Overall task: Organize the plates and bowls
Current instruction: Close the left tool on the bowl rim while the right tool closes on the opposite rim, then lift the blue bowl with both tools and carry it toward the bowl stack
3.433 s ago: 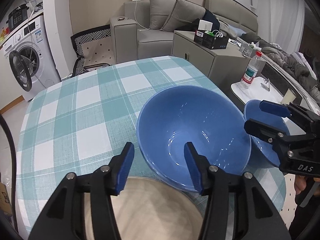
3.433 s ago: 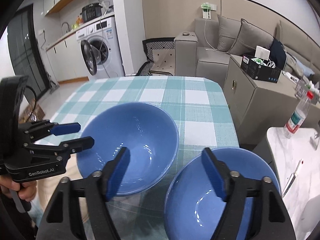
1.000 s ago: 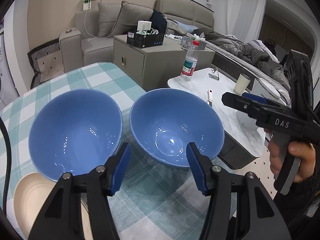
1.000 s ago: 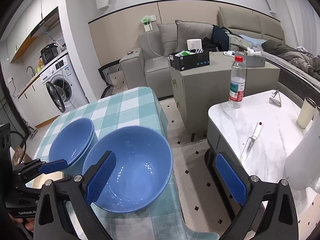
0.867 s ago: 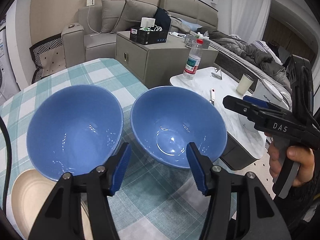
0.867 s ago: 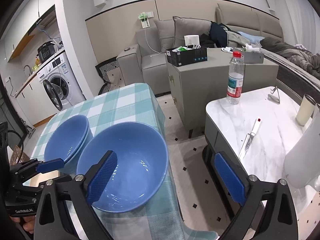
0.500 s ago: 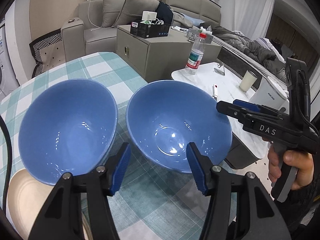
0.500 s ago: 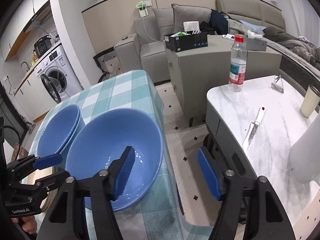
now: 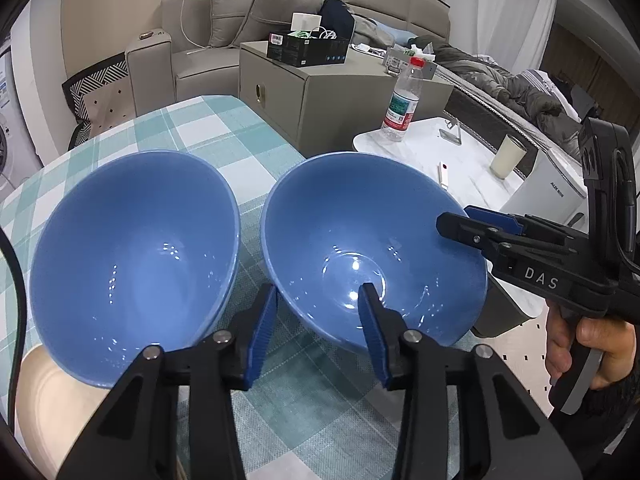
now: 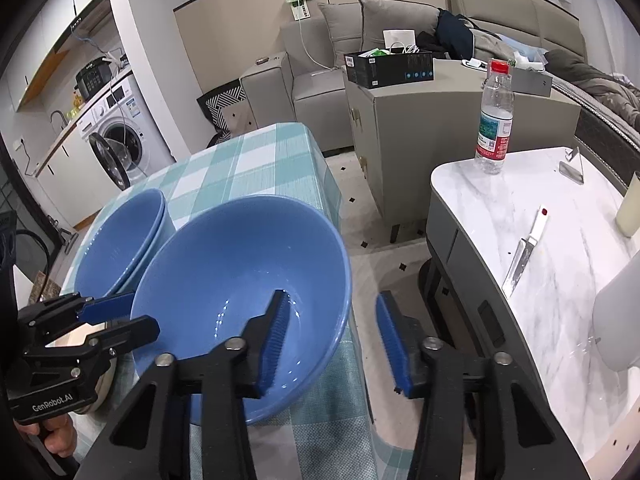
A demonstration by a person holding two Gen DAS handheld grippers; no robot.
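A single blue bowl (image 9: 360,240) sits near the right edge of the checked table (image 9: 224,132). My left gripper (image 9: 316,320) is open and straddles its near-left rim, one finger inside, one outside. My right gripper (image 10: 332,332) is open and straddles the opposite rim (image 10: 340,304), its left finger inside the bowl (image 10: 240,272). A stack of two blue bowls (image 9: 132,248) stands just left of it, also in the right wrist view (image 10: 120,240). A beige plate (image 9: 52,400) lies at the near left, partly under the stack.
The table edge (image 10: 336,216) drops off right beside the single bowl. A marble side table (image 10: 540,248) with a water bottle (image 10: 494,120), a knife (image 10: 524,252) and a cup (image 9: 508,156) stands to the right. A grey cabinet (image 9: 320,96) and sofa are behind.
Both grippers have moved in onto the single bowl's rim and narrowed their openings. The right gripper swung from beside the bowl to over its right edge.
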